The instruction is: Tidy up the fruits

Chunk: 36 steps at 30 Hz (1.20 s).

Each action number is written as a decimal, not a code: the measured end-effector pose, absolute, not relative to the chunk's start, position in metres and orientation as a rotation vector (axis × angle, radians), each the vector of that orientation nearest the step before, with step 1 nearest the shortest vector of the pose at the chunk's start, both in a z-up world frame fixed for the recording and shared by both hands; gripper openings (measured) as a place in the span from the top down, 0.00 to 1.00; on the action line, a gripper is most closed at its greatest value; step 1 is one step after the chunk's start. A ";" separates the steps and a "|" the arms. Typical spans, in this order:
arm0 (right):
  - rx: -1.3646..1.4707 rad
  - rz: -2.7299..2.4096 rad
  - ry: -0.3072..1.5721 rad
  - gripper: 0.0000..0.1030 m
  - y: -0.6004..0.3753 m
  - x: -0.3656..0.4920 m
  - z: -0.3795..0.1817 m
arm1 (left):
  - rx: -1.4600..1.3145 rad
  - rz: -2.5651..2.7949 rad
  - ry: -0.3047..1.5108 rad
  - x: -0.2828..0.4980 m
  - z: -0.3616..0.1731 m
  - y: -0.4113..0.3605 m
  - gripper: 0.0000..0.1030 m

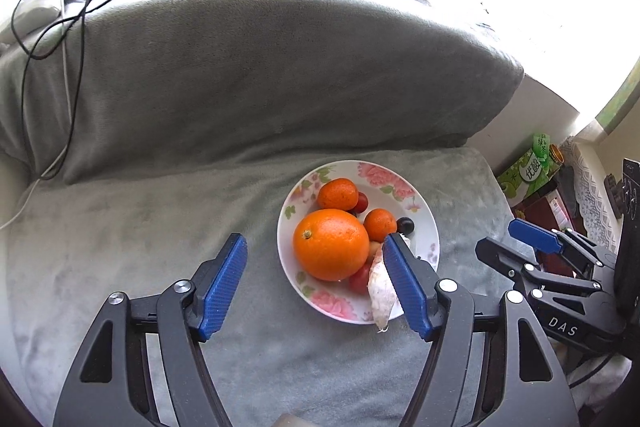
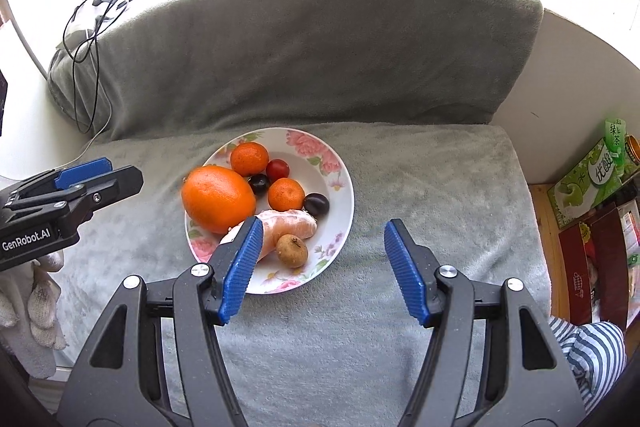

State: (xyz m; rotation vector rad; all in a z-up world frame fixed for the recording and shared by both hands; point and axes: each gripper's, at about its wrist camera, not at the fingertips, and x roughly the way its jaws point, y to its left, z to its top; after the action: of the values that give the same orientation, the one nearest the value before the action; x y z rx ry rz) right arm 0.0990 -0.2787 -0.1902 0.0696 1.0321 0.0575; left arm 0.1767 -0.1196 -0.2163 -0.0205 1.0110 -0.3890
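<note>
While both grippers stand released and empty, the plate (image 2: 344,183) of fruit lies ahead-right of the left gripper (image 1: 316,281) and ahead-left of the right gripper (image 2: 320,267).

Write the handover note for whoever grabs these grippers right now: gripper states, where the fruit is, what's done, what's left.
Left gripper: open, empty, above the plate's near edge.
Right gripper: open, empty, hovering just right of the plate.
Fruit: all on the floral plate on the grey blanket: big orange, two mandarins, peeled citrus, cherry tomato, two dark grapes, brown longan.
Done: no fruit lies off the plate.
Left: probably nothing to collect; check the arrangement.
</note>
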 end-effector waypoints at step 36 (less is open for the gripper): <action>0.056 0.044 0.971 0.25 -0.277 0.090 -0.170 | -0.036 -0.284 1.021 0.155 -0.201 -0.106 0.22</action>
State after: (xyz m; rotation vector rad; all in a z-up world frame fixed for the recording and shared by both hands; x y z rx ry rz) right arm 0.0905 -0.2773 -0.1699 0.0556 0.9715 0.0442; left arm 0.1547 -0.1060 -0.2012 -0.0362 1.0211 -0.2837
